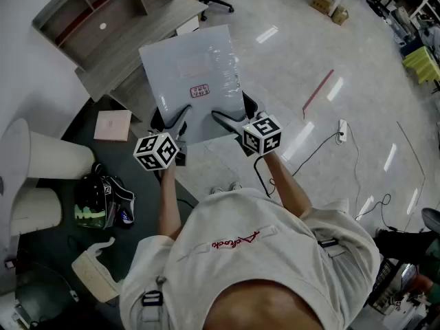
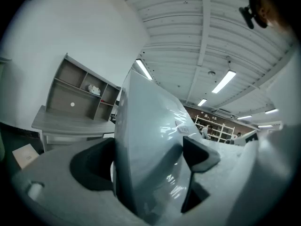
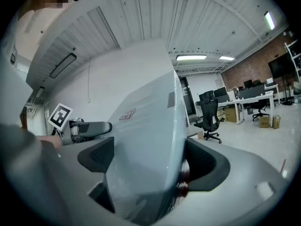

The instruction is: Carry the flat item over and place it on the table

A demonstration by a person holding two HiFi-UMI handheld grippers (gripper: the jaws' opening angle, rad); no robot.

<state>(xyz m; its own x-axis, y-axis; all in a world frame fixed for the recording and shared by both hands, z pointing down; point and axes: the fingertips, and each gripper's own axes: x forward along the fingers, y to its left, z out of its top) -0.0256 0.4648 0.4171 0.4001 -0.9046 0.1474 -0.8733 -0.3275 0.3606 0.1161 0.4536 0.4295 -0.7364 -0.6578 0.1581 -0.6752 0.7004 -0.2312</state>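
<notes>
**Both grippers clamp the near edge of the package, held in the air**

The left gripper [image 2: 146, 160] has its two black jaws spread wide and pressed against the faces of a flat pale grey package [image 2: 150, 121] wrapped in glossy plastic. The package fills the gap between them. The right gripper [image 3: 148, 160] grips the same flat pale grey package [image 3: 146, 121] the same way, one jaw on each face.

From the head view, the left gripper [image 1: 181, 115] and right gripper [image 1: 224, 119] sit side by side on the near edge of the flat pale grey package [image 1: 196, 67]. The package stretches away from the person, and a small red label [image 1: 199, 91] shows on its upper face. It is off every surface, above the shiny pale floor [image 1: 289, 67] and just beside the dark table [image 1: 72, 126] on the left. A pink square pad [image 1: 113, 125] lies on that table. Farther off stands a grey wooden shelf desk [image 1: 103, 26].
</notes>
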